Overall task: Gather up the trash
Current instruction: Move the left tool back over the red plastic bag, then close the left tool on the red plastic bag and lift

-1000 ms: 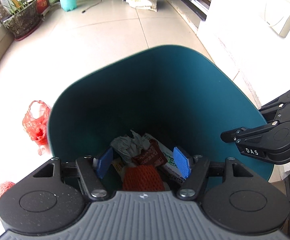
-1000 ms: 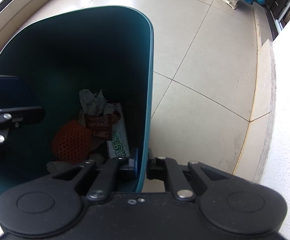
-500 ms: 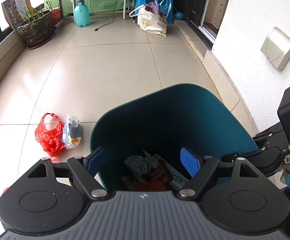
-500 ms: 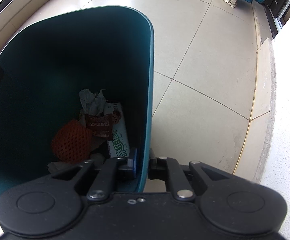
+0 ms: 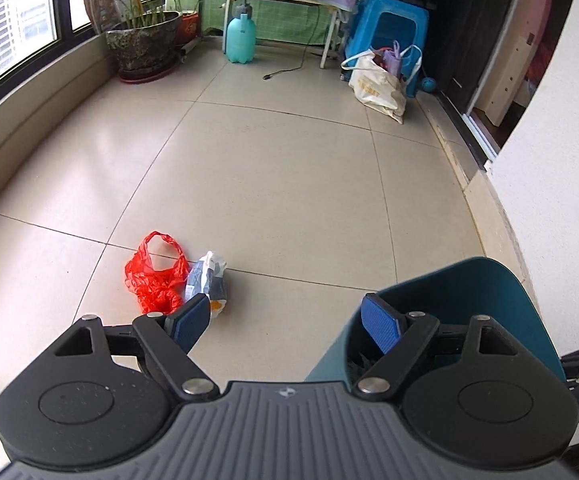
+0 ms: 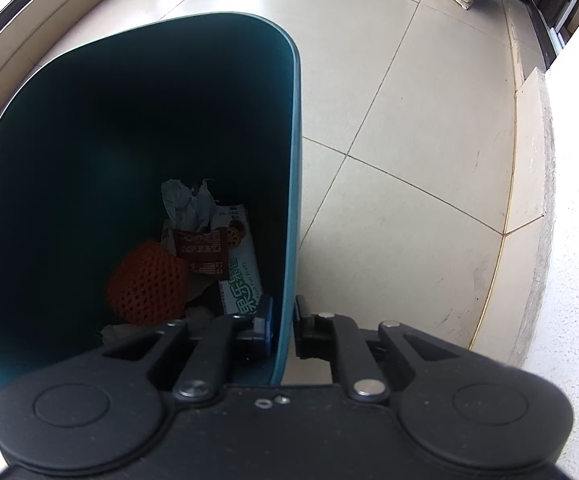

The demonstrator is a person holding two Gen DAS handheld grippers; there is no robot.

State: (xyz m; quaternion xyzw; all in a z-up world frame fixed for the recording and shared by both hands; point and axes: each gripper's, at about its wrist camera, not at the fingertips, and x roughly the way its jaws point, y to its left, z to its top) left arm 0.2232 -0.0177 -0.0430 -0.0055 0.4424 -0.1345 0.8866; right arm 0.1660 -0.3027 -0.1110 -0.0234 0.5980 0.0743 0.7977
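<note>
Trash half gathered

Left wrist: left gripper [image 5: 287, 322] has just spread wide, nothing between its fingers; red bag [image 5: 154, 276] and wrapper [image 5: 206, 282] lie touching on the floor [image 5: 289, 184]. Right wrist: right gripper [image 6: 283, 322] clamps the teal bin [image 6: 295, 128] wall; trash [image 6: 193, 256] lies inside.

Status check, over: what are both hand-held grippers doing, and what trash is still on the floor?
Left hand-held gripper open, empty, jaws just widened. Right hand-held gripper clamped on teal bin wall. Red bag and wrapper on floor, nothing blocking.
</note>
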